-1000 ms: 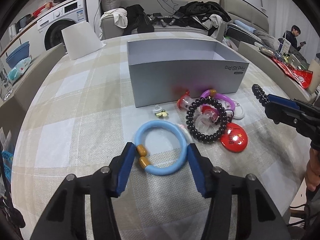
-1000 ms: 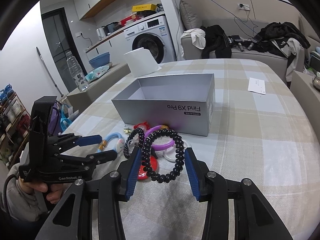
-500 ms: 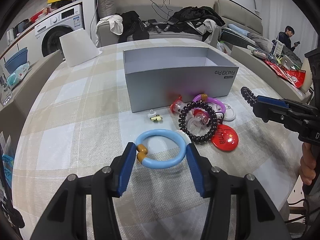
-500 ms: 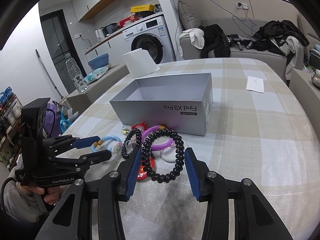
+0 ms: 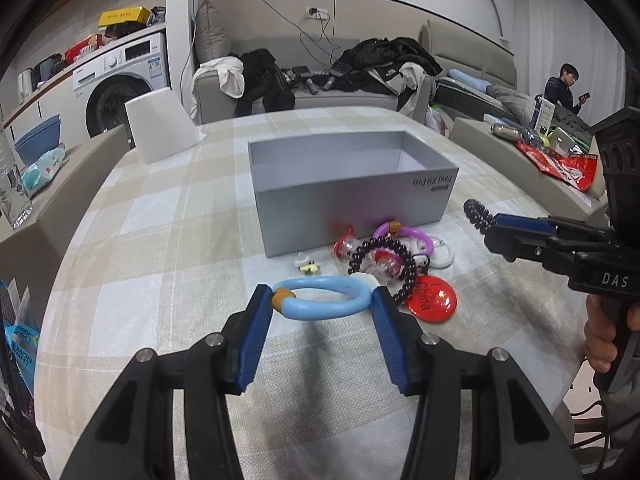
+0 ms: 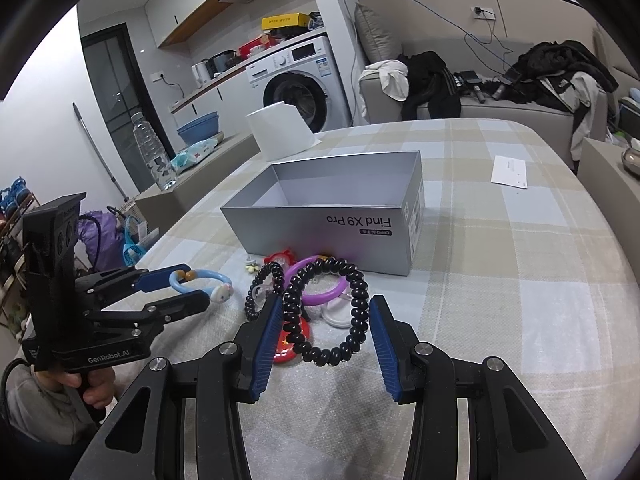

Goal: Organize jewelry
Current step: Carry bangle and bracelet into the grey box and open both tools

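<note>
My left gripper (image 5: 320,300) is shut on a light blue bracelet (image 5: 320,300) with amber beads, held above the table; it also shows in the right wrist view (image 6: 200,284). My right gripper (image 6: 324,316) is shut on a black coil bracelet (image 6: 326,312), seen edge-on in the left wrist view (image 5: 476,210). An open grey box (image 5: 352,196) stands behind a pile of jewelry: another black bead bracelet (image 5: 384,264), a purple bangle (image 5: 404,234), a red China badge (image 5: 432,300) and white rings (image 5: 442,254).
A small yellow and white charm (image 5: 306,266) lies left of the pile. A white box lid (image 5: 160,128) leans at the far left of the table. A white envelope (image 6: 510,172) lies far right. The checked tablecloth (image 5: 160,240) covers the round table.
My left gripper has lifted the blue bracelet off the table and levelled out toward the box. The right gripper holds the coil bracelet nearly still.
</note>
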Demonstrator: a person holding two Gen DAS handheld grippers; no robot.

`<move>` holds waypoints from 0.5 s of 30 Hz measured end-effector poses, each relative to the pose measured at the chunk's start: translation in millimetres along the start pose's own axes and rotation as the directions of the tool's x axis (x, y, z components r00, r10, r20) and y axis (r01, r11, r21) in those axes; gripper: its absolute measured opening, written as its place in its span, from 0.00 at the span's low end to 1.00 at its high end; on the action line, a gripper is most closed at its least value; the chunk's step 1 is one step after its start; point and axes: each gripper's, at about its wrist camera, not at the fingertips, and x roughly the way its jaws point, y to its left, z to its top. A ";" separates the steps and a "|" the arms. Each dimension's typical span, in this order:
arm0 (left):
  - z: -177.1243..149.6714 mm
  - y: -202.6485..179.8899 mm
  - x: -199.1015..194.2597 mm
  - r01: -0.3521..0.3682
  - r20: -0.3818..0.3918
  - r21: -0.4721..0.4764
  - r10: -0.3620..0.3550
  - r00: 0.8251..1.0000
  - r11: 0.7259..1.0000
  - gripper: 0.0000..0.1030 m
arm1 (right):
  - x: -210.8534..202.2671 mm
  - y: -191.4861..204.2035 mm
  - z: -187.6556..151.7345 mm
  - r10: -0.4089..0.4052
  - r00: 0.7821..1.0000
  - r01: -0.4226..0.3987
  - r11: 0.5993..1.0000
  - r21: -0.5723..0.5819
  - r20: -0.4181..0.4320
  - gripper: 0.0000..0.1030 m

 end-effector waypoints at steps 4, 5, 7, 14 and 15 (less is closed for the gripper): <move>4.6 -0.8 -6.6 -0.003 0.051 -0.007 0.004 0.999 1.000 0.44 | -3.8 0.3 0.9 0.007 1.000 -0.007 1.000 0.001 0.016 0.42; 5.0 -1.8 -7.5 -0.005 0.061 -0.009 0.006 0.998 1.000 0.44 | -5.0 0.4 1.3 0.009 1.000 -0.009 1.000 0.001 0.021 0.42; 7.6 -1.8 -9.1 -0.008 0.081 -0.014 0.010 0.997 1.000 0.44 | -7.5 0.6 3.3 0.015 0.999 -0.015 1.000 0.001 0.033 0.42; 24.5 -0.5 -13.3 -0.017 0.153 -0.026 0.021 0.988 1.000 0.44 | -17.5 0.5 17.9 0.018 0.996 -0.019 1.000 0.006 0.086 0.42; 26.8 0.6 -13.2 -0.016 0.161 -0.031 0.021 0.987 0.999 0.44 | -18.5 -0.1 20.4 0.016 0.995 -0.017 1.000 0.008 0.094 0.42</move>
